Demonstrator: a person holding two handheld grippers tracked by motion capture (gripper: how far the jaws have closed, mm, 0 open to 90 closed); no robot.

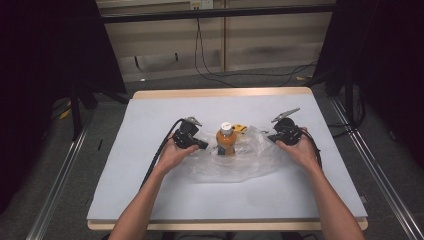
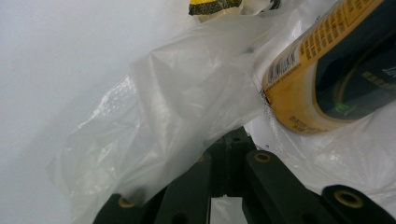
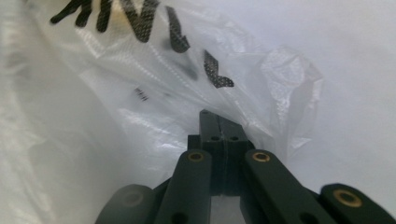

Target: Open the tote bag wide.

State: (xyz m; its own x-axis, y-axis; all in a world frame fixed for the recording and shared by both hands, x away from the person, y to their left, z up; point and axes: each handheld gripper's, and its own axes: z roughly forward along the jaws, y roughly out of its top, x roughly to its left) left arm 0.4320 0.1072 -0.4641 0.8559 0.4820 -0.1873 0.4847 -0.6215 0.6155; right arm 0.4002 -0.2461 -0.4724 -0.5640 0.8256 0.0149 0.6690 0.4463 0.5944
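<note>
We see a clear plastic bag [image 1: 235, 160] lying crumpled near the middle of the white table [image 1: 150, 190]. An orange bottle [image 1: 226, 142] with a white cap stands upright in the bag, so its long axis goes up and down and the cap points to the ceiling. In the left gripper view the bottle [image 2: 327, 74] looks tilted, with its yellow label edge low in the frame, but this comes from the turned camera. The bag spreads wider from left to right than from front to back, and its mouth side seems to be toward the far edge, where a small yellow and black thing [image 1: 239, 128] lies just behind the bottle.

The left gripper [image 1: 202, 146] is at the left edge of the bag, just beside the bottle, and its jaws are clenched on a fold of the bag [image 2: 187, 112]. The right gripper [image 1: 272, 138] is at the right edge, and its jaws are pressed together on the bag film [image 3: 177, 93], which has black printed letters.
</note>
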